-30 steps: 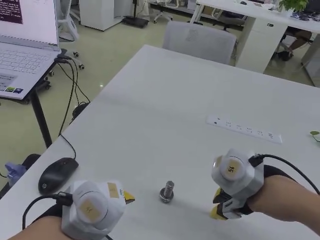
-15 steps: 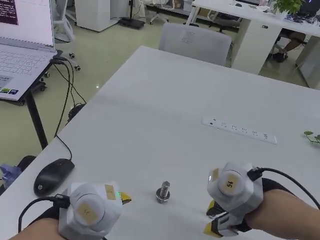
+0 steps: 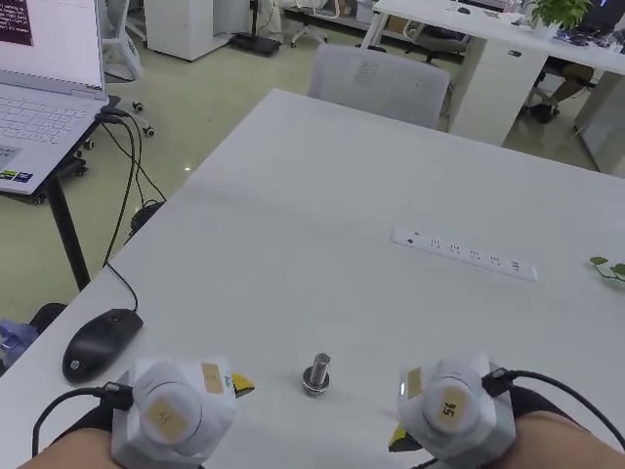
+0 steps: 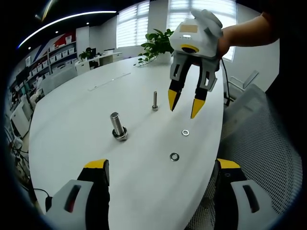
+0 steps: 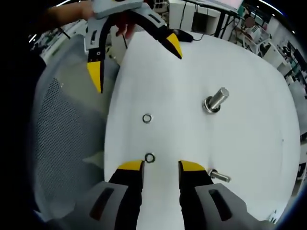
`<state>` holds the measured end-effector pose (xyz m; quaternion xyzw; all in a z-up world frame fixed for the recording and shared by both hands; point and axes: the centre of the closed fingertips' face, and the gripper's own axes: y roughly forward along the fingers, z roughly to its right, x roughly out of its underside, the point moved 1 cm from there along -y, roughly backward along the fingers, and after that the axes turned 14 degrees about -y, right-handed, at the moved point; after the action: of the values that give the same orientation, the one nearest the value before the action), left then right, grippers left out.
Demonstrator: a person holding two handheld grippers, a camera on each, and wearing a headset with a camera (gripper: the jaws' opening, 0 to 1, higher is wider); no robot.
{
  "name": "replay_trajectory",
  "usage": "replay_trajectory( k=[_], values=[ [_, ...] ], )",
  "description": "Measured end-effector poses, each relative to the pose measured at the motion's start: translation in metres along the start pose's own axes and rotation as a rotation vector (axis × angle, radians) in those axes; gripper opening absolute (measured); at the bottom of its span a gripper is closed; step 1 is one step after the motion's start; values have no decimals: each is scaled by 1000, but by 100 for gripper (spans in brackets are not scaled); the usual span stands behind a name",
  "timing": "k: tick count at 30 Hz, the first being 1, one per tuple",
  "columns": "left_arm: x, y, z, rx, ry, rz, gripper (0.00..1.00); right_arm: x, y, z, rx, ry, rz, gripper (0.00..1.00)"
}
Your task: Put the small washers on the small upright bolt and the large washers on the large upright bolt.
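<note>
Head view over the white table [image 3: 322, 195]: my right gripper [image 5: 161, 166] is sinking back toward me, jaws slightly parted, left gripper [image 4: 160, 165] gaping wide. Large bolt [image 4: 117, 125] and small bolt [image 4: 155, 100] are standing upright; I'm lining up on the nearest loose washer [image 5: 149, 157] to grab.

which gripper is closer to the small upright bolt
Right. The right gripper has the small bolt just beside its jaw tips; the left gripper is well back from it, farther off than the large bolt.
</note>
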<state>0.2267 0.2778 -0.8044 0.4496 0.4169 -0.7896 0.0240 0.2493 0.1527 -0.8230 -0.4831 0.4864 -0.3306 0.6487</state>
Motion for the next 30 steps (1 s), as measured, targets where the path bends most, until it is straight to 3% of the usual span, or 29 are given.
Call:
replay_trajectory(
  k=[13,30],
  values=[
    [0,-1,-1,-4,10,0,90,2,22,-18,-5,-55,-6,29],
    [0,-2,0,1,0,2,88,11,44,-22,4,-59,-29,26]
  ],
)
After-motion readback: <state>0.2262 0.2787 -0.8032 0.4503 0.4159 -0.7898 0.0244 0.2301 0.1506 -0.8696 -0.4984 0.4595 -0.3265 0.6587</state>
